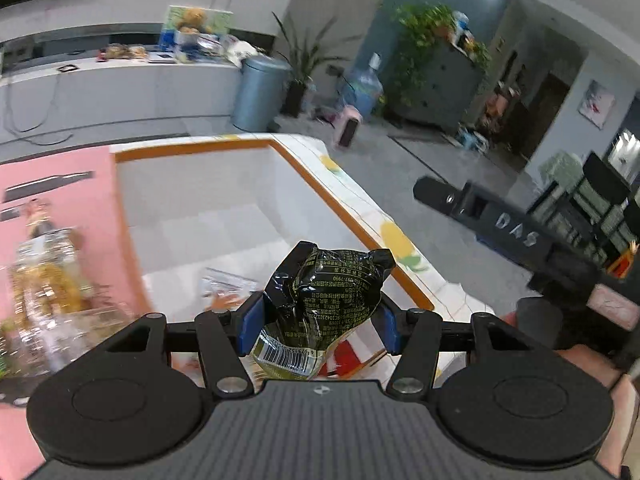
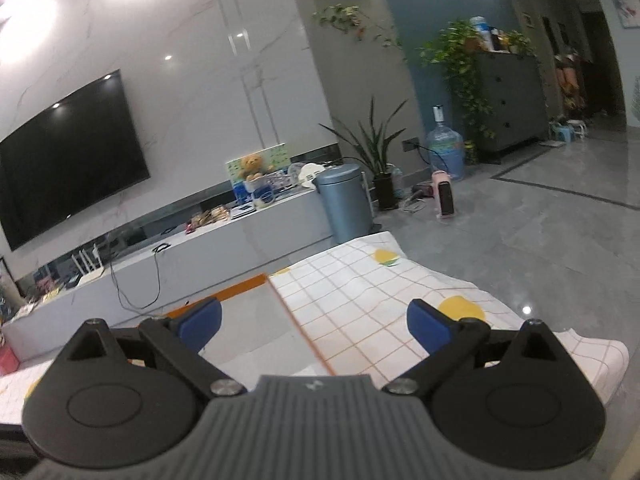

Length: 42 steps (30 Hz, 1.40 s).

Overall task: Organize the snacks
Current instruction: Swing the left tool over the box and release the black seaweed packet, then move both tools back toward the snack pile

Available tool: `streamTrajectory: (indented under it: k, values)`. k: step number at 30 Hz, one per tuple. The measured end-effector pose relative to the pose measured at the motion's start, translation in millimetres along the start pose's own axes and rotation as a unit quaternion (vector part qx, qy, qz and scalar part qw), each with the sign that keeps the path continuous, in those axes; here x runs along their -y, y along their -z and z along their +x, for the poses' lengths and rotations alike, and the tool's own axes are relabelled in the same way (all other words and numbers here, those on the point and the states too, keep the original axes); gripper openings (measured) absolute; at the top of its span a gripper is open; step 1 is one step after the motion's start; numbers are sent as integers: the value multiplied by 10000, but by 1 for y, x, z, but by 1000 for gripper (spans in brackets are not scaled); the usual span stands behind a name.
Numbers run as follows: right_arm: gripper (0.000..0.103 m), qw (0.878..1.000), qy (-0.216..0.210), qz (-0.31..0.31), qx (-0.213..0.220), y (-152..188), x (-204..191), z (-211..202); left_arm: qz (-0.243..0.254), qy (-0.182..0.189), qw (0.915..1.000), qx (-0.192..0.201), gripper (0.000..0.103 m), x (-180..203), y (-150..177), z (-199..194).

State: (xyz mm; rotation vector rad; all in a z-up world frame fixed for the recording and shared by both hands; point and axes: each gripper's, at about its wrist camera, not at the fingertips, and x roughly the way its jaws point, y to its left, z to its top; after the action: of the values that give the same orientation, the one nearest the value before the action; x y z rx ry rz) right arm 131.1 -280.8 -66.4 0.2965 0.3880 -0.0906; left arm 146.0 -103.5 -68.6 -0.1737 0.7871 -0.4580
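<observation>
- My left gripper (image 1: 318, 318): blue pads pinching a snack packet, one pad on each side of it.
- Snack packet (image 1: 320, 292): dark green and black, crinkled, fine print and a barcode facing me; its sealed end sticks up beyond my fingertips.
- White box (image 1: 192, 200): orange rim, open top, directly ahead of and below my left gripper; the held packet hangs over its near part.
- Clear wrapper (image 1: 224, 284): lies on the box floor, just left of my left gripper's left pad; contents too blurred to tell.
- Clear bag of yellow snacks (image 1: 44, 272): far to the left of my left gripper, outside the box, on a pink surface (image 1: 56, 168); blurred.
- Checked cloth (image 1: 360, 204): white with orange lines and yellow fruit prints, covers the tabletop beside the box's right wall.
- My right gripper (image 2: 314, 322): blue pads spread wide, nothing between them; also seen in the left wrist view as a black body to the right of my left gripper, away from the box.
- Box corner (image 2: 248, 284): orange rim just ahead of my right gripper's left pad, the checked cloth stretching ahead under the right pad.
- Beyond the tabletop: grey bin (image 2: 346, 204), television (image 2: 68, 152), water jug (image 2: 444, 148).
</observation>
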Motion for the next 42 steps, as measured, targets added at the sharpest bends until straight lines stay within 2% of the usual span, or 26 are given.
streamTrajectory:
  k: [4, 8, 12, 18, 21, 22, 23, 26, 29, 35, 42]
  values:
    - [97, 10000, 78, 41, -33, -6, 11, -2, 159, -117, 9994, -278, 65, 11, -3, 31]
    - [97, 9988, 9, 435, -215, -7, 31, -3, 130, -221, 9980, -583, 65, 12, -2, 58]
    - [97, 9991, -120, 313, -264, -7, 33, -5, 81, -351, 9968, -710, 65, 12, -5, 77]
    - [97, 9978, -156, 546, -336, -8, 43, -3, -6, -479, 9954, -824, 66, 19, -6, 88]
    - [97, 9968, -128, 730, -303, -7, 48, -7, -51, -504, 9945, -921, 70, 26, -5, 91]
    - [97, 9962, -134, 803, -307, -7, 50, -7, -53, -474, 9936, -1024, 77, 28, -7, 94]
    - [97, 9956, -168, 871, -319, -7, 52, -7, 4, -441, 9925, -1140, 80, 29, -9, 96]
    - [97, 9917, -397, 1152, -402, -7, 57, -4, 200, -167, 9938, -1082, 90, 33, -9, 87]
    - [97, 9915, -520, 1135, -353, -8, 54, -7, 260, -406, 9942, -960, 90, 36, -9, 76]
    - [97, 9937, -460, 956, -371, -9, 48, -6, 251, -799, 9931, -826, 90, 30, -15, 48]
    - [97, 9944, -576, 765, -454, -8, 34, -3, 133, -1260, 9904, -561, 90, 9, -23, -10]
